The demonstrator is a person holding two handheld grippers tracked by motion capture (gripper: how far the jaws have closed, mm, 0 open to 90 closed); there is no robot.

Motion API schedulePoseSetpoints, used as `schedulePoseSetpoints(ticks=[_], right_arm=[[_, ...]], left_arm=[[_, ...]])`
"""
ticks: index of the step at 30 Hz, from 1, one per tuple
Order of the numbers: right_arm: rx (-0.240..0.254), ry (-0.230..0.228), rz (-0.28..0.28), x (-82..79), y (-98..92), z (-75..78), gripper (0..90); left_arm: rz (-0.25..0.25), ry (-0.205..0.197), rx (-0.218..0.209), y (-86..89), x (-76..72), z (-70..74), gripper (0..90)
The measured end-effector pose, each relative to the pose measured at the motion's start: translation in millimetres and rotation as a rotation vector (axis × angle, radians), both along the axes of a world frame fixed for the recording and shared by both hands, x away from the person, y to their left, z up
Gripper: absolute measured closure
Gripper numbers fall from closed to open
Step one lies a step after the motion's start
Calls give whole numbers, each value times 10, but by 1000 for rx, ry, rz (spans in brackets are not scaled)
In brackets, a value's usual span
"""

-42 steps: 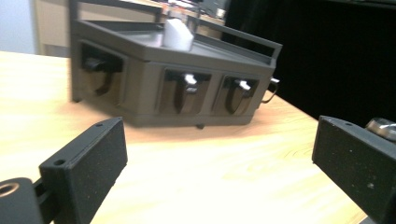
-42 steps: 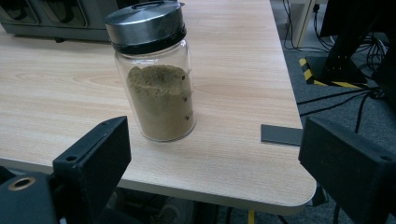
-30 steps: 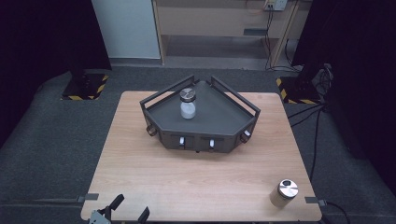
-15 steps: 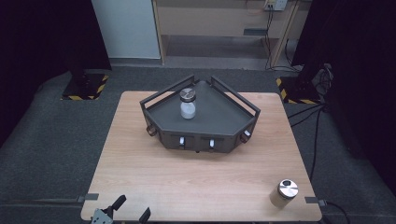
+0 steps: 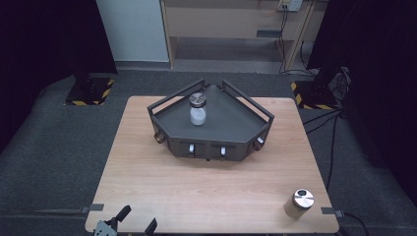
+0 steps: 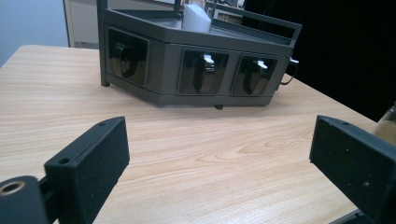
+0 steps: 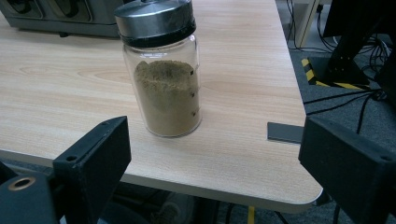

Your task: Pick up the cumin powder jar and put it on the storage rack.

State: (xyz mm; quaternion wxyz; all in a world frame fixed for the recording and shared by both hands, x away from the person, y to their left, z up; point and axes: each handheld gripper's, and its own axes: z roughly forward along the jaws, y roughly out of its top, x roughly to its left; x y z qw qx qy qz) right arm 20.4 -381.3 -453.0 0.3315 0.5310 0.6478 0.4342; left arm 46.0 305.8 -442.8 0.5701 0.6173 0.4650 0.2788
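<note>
A glass jar of brown powder (image 7: 163,70) with a metal lid stands near the table's front right corner (image 5: 298,203). My right gripper (image 7: 215,158) is open, low at the table edge, a short way in front of that jar with nothing between its jaws. A white jar (image 5: 197,111) with a metal lid stands upright on the grey angular rack (image 5: 231,129) at mid-table. My left gripper (image 5: 137,219) sits open at the front left edge. In the left gripper view its jaws (image 6: 224,149) face the rack's front (image 6: 196,70), well short of it; the white jar (image 6: 196,18) shows on top.
The rack's front has three recesses with knobs (image 6: 204,70). A dark plate (image 7: 285,132) sticks out at the table's right edge. Cables and yellow-black striped stand bases (image 5: 311,96) lie on the grey floor. Bare wood (image 5: 206,187) spans the front of the table.
</note>
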Motion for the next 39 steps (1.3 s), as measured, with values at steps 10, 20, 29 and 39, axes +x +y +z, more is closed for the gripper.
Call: schedulePoseSetpoints(ticks=[10,20,29,39], right_arm=[[-1,-9,-13,-8,11,7,94],[-43,-52,12,-23,92,84,96],[-33,-22,59,226,197,92,116],[-67,12,114,564,354,40,128]], left_arm=[[7,31,21,3,27,6,40],[-13,82,52,-1,136,7,48],[-47,100,59,-5,191,-1,49],[-55,112,44,16,209,-10,51]])
